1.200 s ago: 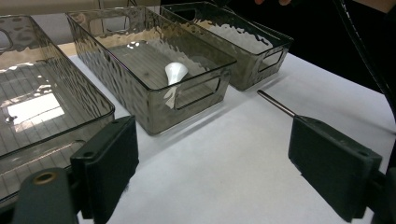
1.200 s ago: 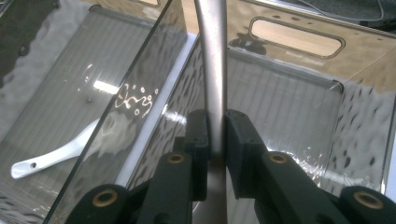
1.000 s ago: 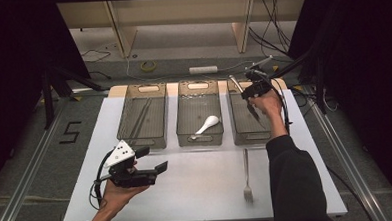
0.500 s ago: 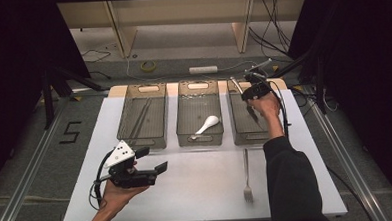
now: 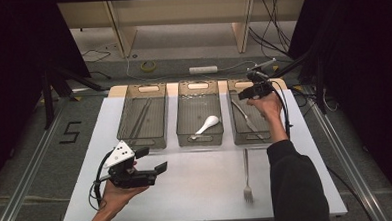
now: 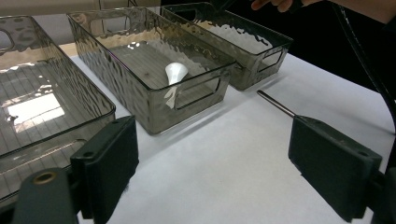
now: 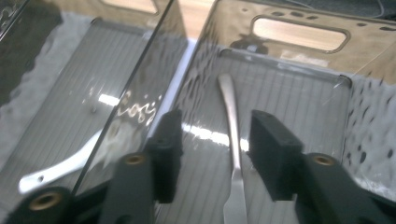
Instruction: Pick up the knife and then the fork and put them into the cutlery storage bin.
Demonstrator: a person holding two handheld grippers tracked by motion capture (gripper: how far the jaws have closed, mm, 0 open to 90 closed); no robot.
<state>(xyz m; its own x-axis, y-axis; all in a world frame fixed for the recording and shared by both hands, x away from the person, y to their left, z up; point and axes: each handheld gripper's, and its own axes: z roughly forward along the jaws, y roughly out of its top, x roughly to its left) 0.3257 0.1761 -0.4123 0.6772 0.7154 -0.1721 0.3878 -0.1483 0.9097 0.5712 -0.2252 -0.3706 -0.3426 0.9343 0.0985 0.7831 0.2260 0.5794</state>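
A white table carries three clear bins side by side, and it looks like cutlery is being sorted into them: the left bin holds thin dark sticks, the middle bin a white spoon, and the right bin a metal knife lying flat on its ribbed floor. The right gripper hangs over the far end of that right bin, and in the right gripper view its jaws have just been opening, standing apart on either side of the knife handle without pressing it; I'd say the knife has just been let go, so this is the release at the end of a drop-off. The left gripper rests low over the near left of the table with its jaws wide and nothing between them. A fork lies on the bare table in front of the right bin, well apart from both grippers. The next move, I'd guess, calls for lifting the right gripper clear of the bin wall, then going for the fork, whose flat lie will need a low, careful pinch
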